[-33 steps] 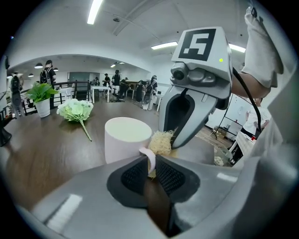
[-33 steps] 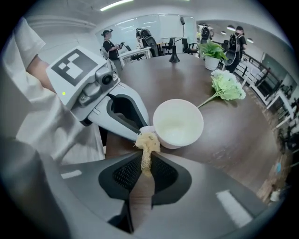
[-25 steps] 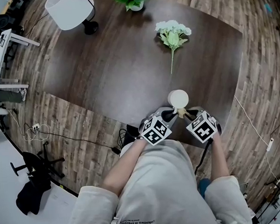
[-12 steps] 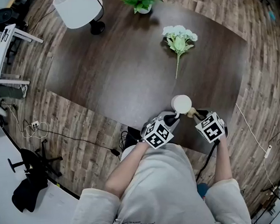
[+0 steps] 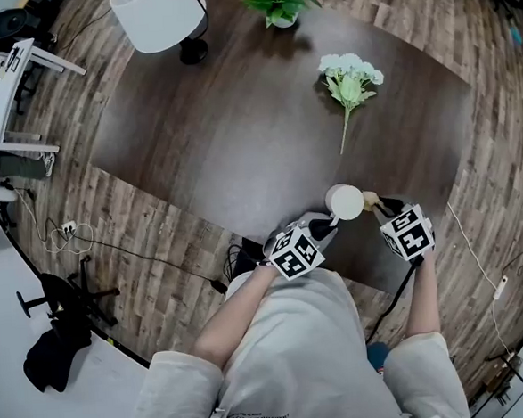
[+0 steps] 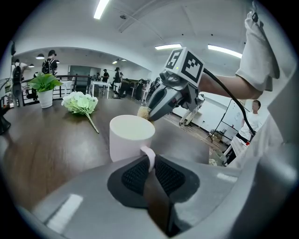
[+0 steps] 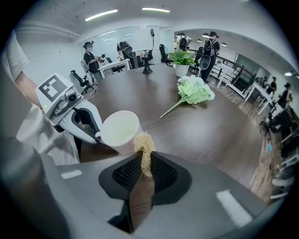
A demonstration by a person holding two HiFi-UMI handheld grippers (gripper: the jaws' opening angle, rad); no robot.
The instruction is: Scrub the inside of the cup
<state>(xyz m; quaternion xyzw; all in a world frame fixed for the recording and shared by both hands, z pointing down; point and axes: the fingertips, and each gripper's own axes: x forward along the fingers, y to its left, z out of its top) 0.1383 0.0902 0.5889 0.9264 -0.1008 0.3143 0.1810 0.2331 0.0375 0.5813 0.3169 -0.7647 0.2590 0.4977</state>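
Observation:
A white cup [image 5: 344, 201] is held over the near edge of the dark table [image 5: 237, 116]. My left gripper [image 5: 327, 225] is shut on the cup's handle [image 6: 148, 156]; the cup [image 6: 131, 137] shows upright in the left gripper view. My right gripper [image 5: 379, 208] is shut on a tan fibrous scrubber [image 7: 144, 148]. The scrubber [image 5: 369, 201] sits just outside the cup's rim on its right. In the right gripper view the cup [image 7: 119, 130] tilts its pale inside toward the scrubber. The right gripper [image 6: 150, 112] shows beyond the cup in the left gripper view.
A bunch of white flowers [image 5: 349, 75] lies at the table's far right. A potted green plant [image 5: 279, 3] and a white-shaded lamp [image 5: 161, 19] stand at the far edge. Cables [image 5: 76, 239] trail on the wood floor at left. People stand far behind in both gripper views.
The scrubber has come out from the cup's mouth to its right side as my right gripper drew away rightward. The cup and left gripper stayed together.

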